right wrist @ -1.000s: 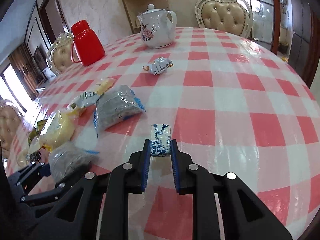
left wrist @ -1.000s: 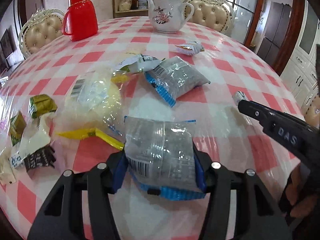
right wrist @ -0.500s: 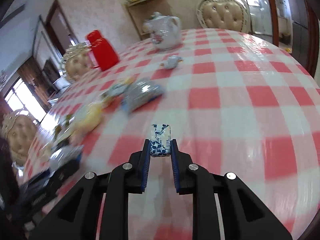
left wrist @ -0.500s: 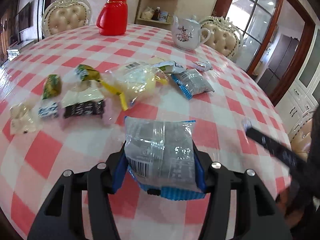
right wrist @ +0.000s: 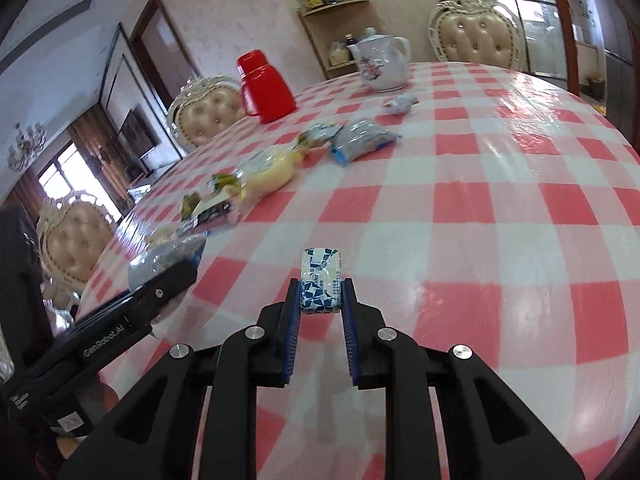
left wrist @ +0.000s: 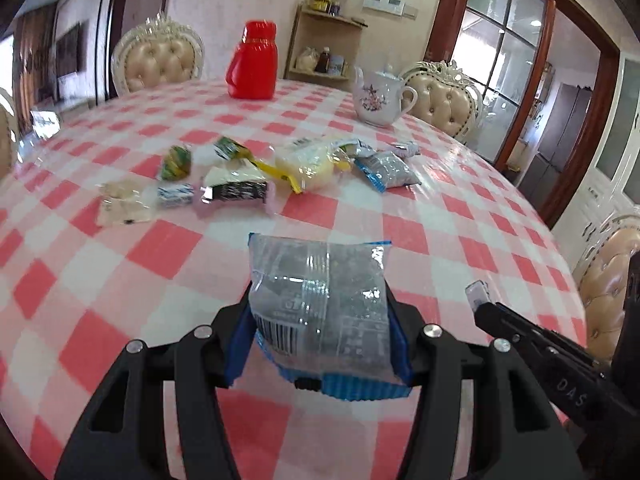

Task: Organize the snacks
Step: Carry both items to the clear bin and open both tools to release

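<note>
My left gripper (left wrist: 320, 332) is shut on a clear grey snack packet with blue edges (left wrist: 320, 304), held above the red-checked table (left wrist: 120, 280). It also shows at the left of the right wrist view (right wrist: 168, 264). My right gripper (right wrist: 320, 300) is shut on a small blue-and-white candy (right wrist: 321, 280), held over the table near its front; the candy's tip shows in the left wrist view (left wrist: 476, 292). Several other snacks lie in a loose row mid-table: a matching grey packet (left wrist: 386, 168), a yellow packet (left wrist: 308, 162), a black-and-white bar (left wrist: 236, 191) and small candies (left wrist: 176, 160).
A red thermos (left wrist: 253, 66) and a white floral teapot (left wrist: 378, 98) stand at the far side of the table. A small wrapped candy (right wrist: 401, 103) lies near the teapot. Padded chairs (left wrist: 158, 60) ring the table.
Both grippers have pulled back and risen from the snack pile with their items still held. The snack row now sits farther away in both views.
</note>
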`<act>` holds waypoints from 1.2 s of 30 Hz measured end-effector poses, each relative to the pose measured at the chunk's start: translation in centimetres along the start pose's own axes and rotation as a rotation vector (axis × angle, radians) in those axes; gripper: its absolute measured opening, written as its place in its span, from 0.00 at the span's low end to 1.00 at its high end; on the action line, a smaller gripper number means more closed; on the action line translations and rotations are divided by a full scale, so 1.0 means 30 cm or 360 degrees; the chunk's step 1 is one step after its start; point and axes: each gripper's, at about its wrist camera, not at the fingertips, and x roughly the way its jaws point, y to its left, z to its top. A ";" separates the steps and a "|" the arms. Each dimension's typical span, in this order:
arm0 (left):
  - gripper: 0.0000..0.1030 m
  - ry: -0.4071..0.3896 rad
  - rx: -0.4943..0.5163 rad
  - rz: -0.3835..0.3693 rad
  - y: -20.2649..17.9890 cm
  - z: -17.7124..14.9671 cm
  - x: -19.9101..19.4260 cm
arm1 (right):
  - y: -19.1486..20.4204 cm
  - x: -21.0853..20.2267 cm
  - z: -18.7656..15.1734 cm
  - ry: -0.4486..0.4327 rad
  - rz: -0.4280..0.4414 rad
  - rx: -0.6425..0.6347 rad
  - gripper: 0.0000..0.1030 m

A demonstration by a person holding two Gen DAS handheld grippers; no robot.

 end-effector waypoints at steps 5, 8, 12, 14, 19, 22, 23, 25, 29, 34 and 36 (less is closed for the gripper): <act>0.54 -0.0007 0.0057 0.0072 0.018 -0.041 -0.089 | 0.056 -0.009 -0.042 0.0026 0.0025 -0.0054 0.19; 0.54 0.0002 0.0050 0.0104 0.053 -0.056 -0.134 | 0.100 -0.021 -0.064 0.0040 0.0055 -0.0096 0.19; 0.54 0.0003 0.0053 0.0173 0.113 -0.092 -0.216 | 0.181 -0.034 -0.099 0.0061 0.0098 -0.0189 0.19; 0.54 0.0002 0.0039 0.0202 0.145 -0.110 -0.256 | 0.226 -0.041 -0.116 0.0069 0.0123 -0.0230 0.19; 0.54 -0.0009 0.0026 0.0280 0.235 -0.159 -0.374 | 0.373 -0.079 -0.164 0.0088 0.0211 -0.0367 0.19; 0.54 -0.0012 0.0018 0.0304 0.302 -0.189 -0.450 | 0.479 -0.098 -0.194 0.0103 0.0287 -0.0467 0.19; 0.54 -0.0009 0.0005 0.0310 0.337 -0.201 -0.482 | 0.517 -0.104 -0.207 0.0107 0.0313 -0.0508 0.19; 0.54 -0.0016 -0.0020 0.0329 0.396 -0.210 -0.528 | 0.591 -0.112 -0.230 0.0118 0.0359 -0.0581 0.19; 0.54 -0.0023 -0.0067 0.0365 0.510 -0.227 -0.612 | 0.730 -0.107 -0.285 0.0170 0.0455 -0.0702 0.19; 0.54 0.0036 -0.0136 0.0391 0.672 -0.268 -0.679 | 0.895 -0.093 -0.370 0.0263 0.0563 -0.0865 0.19; 0.54 0.0068 -0.0164 0.0390 0.733 -0.273 -0.700 | 0.963 -0.087 -0.403 0.0293 0.0592 -0.0933 0.19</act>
